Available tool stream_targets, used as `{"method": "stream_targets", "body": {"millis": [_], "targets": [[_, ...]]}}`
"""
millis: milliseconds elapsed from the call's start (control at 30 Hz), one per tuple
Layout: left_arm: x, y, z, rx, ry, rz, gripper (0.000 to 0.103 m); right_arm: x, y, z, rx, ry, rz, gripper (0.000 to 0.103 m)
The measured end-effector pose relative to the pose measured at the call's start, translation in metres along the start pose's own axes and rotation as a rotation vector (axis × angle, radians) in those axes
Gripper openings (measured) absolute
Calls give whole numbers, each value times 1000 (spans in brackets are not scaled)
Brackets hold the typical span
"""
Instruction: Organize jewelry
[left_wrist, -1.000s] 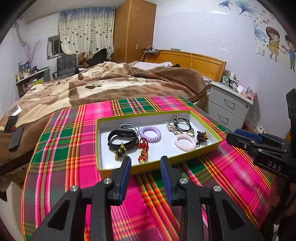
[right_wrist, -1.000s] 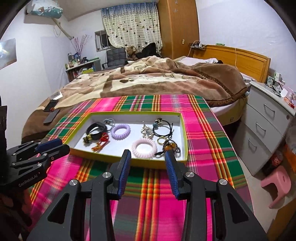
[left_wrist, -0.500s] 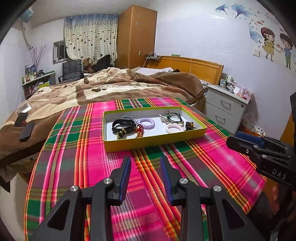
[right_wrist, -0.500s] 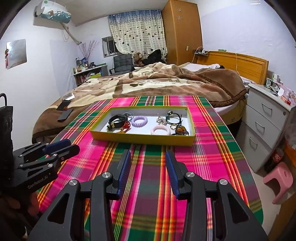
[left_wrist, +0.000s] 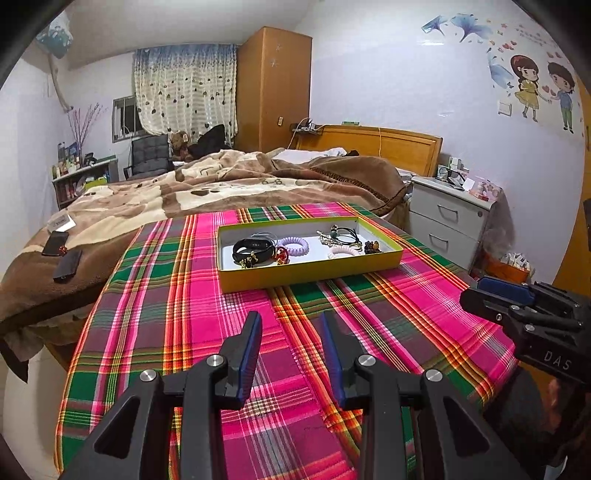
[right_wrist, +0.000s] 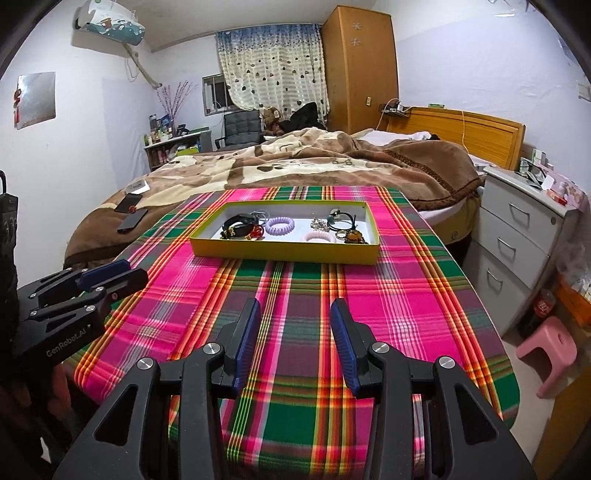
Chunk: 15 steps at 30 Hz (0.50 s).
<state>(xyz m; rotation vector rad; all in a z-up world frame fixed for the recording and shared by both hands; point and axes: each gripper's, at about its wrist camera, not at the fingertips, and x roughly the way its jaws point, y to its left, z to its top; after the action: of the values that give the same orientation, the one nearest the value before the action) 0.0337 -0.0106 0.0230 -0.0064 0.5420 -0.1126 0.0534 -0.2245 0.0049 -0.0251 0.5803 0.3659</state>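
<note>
Both the left gripper (left_wrist: 290, 325) and right gripper (right_wrist: 294, 312) are hovering with jaws parted and empty over the near plaid tablecloth (right_wrist: 388, 280), seemingly clear of the farther yellow tray (right_wrist: 280, 255) where the jewelry (right_wrist: 280, 225) is lying gathered.

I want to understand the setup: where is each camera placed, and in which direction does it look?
Left wrist: on the left gripper, facing across the plaid table to the tray; right gripper at right edge.
Right wrist: on the right gripper, facing the same tray; left gripper at left edge.
Shared: tray, table, bed.
</note>
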Motion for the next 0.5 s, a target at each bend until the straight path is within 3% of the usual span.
{"method": "stream_targets", "body": {"millis": [500], "targets": [[-5,-1,-2,-1,-2,12,32,-6,4,-1,-9,-2,2,40]]}}
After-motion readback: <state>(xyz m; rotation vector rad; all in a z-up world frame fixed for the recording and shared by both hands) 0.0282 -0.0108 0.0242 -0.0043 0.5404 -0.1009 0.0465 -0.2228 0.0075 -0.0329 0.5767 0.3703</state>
